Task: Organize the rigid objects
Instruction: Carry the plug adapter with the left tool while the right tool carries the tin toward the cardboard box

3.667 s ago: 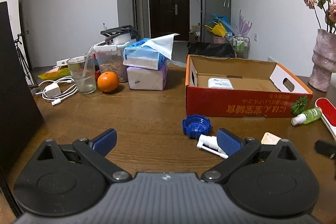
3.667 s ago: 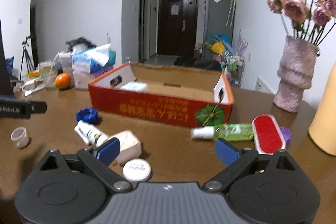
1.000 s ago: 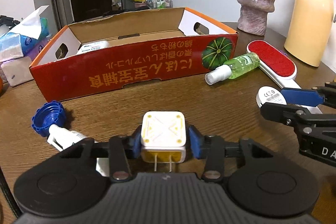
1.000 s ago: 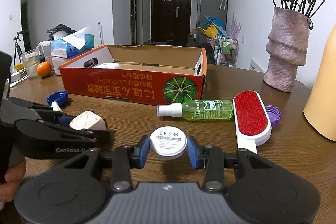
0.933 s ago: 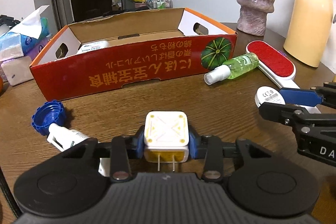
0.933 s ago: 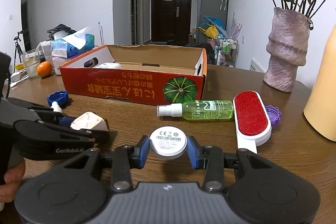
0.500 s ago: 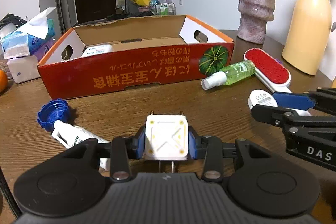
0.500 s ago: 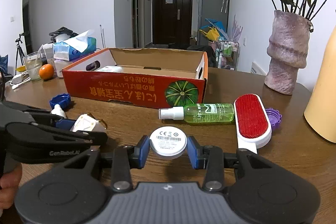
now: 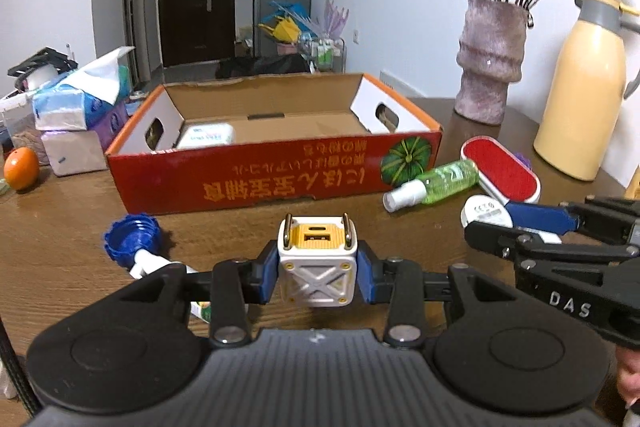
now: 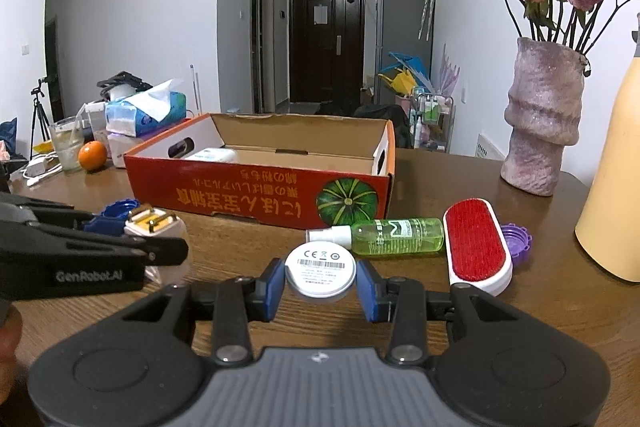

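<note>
My left gripper [image 9: 317,277] is shut on a white and yellow plug charger [image 9: 317,269], lifted off the table with its two prongs pointing away toward the box. My right gripper [image 10: 321,281] is shut on a round white tin [image 10: 320,271] with a barcode label. The open red cardboard box [image 9: 280,175] stands just beyond both, and a white packet [image 9: 206,135] lies in its left end. In the right wrist view the left gripper [image 10: 132,231] shows at the left with the charger [image 10: 150,223], in front of the box [image 10: 256,199].
On the wooden table lie a blue cap [image 9: 132,235], a white tube [image 9: 152,263], a green spray bottle [image 10: 384,235], a red lint brush [image 10: 476,247] and a purple cap [image 10: 516,243]. A pink vase [image 10: 540,123], a yellow flask [image 9: 580,99], tissue packs [image 9: 76,107] and an orange [image 10: 93,155] stand around.
The left gripper has risen with the charger and tipped it, so the prongs now point forward instead of back at the camera. The right gripper keeps still, holding the tin.
</note>
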### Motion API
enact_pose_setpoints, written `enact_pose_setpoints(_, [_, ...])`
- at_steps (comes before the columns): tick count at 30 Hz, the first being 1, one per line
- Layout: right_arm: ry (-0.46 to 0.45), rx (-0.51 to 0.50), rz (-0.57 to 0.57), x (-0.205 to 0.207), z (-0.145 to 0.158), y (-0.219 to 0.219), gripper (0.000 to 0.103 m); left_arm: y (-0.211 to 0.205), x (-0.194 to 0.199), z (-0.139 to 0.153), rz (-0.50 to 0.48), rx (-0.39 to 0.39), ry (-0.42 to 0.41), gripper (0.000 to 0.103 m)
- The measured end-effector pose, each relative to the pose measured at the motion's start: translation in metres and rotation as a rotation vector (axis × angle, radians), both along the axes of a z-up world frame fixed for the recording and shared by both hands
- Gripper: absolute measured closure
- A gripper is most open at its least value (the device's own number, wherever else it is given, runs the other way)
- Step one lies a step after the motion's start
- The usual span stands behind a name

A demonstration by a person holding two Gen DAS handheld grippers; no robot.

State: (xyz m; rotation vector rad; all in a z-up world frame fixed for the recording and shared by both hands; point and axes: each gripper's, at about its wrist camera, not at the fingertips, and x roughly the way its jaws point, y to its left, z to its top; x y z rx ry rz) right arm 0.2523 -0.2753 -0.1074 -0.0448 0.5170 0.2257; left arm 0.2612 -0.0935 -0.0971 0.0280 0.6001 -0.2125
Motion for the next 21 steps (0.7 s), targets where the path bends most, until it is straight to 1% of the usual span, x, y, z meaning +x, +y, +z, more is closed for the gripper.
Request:
enact_pose_setpoints(7, [-0.025, 0.025, -0.009, -0.002, 0.008, 0.003, 0.065, 0.008, -0.006, 0.015, 0.03, -0.018, -0.046, 0.063])
enact_pose_setpoints(21, [-0.076, 0.065, -0.017, -0.001, 0.023, 0.021, 0.065, 0.024, -0.006, 0.036, 0.073, -0.067, -0.101, 0.063])
